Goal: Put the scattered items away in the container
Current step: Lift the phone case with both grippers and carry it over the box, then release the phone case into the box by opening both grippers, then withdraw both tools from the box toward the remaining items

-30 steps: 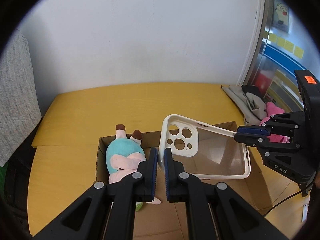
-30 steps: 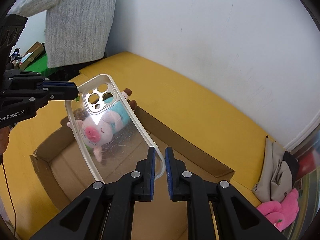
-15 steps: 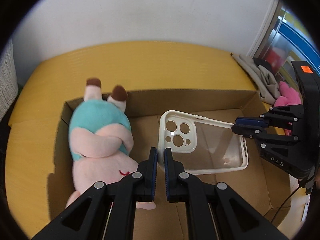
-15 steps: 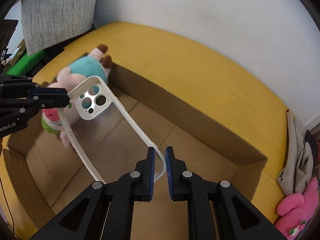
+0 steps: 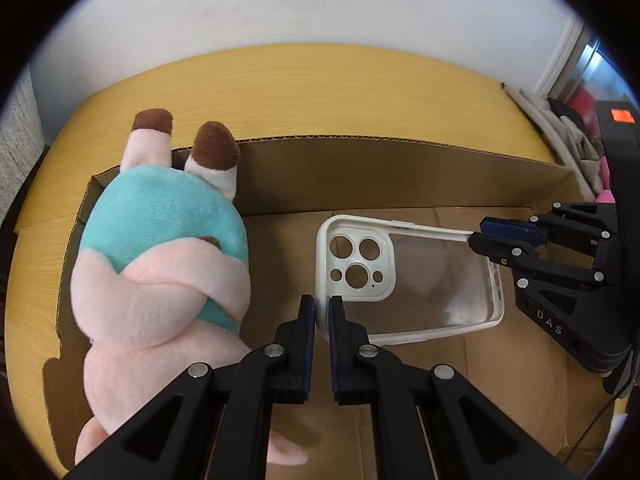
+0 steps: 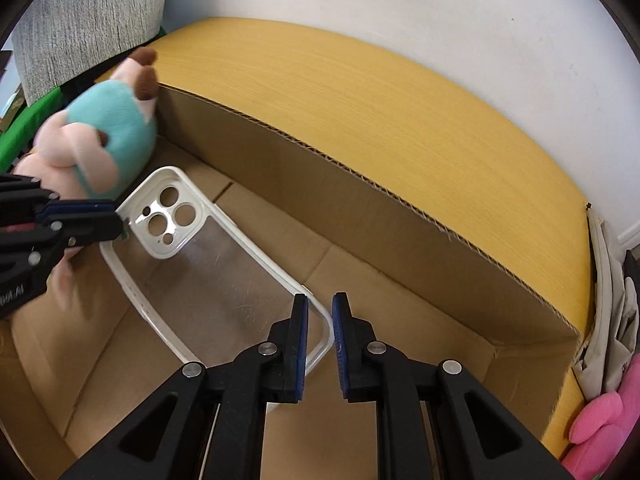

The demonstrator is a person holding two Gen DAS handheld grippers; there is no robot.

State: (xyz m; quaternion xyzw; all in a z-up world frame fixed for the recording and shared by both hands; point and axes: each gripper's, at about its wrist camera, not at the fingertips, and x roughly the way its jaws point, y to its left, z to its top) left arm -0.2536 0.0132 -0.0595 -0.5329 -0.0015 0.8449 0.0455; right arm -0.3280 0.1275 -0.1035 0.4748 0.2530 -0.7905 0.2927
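A clear phone case (image 5: 420,276) with a white rim is down inside the open cardboard box (image 5: 400,164), close to the floor. My left gripper (image 5: 322,304) is shut on its rim at the camera-hole end. My right gripper (image 6: 320,312) stands slightly open around the rim at the other end; the case (image 6: 208,256) rim runs between its pads (image 6: 301,320). A pink and teal plush pig (image 5: 160,248) lies in the box's left end, legs over the wall; it also shows in the right wrist view (image 6: 100,136).
The box sits on a yellow wooden table (image 6: 400,100) against a white wall. A pink plush (image 6: 600,424) and folded cloths (image 6: 612,300) lie beyond the box's right end. A grey knitted fabric (image 6: 88,12) hangs at the left.
Both grippers have lowered the case deeper into the box, close to its floor. The right gripper's jaws have parted a little; the left stays shut.
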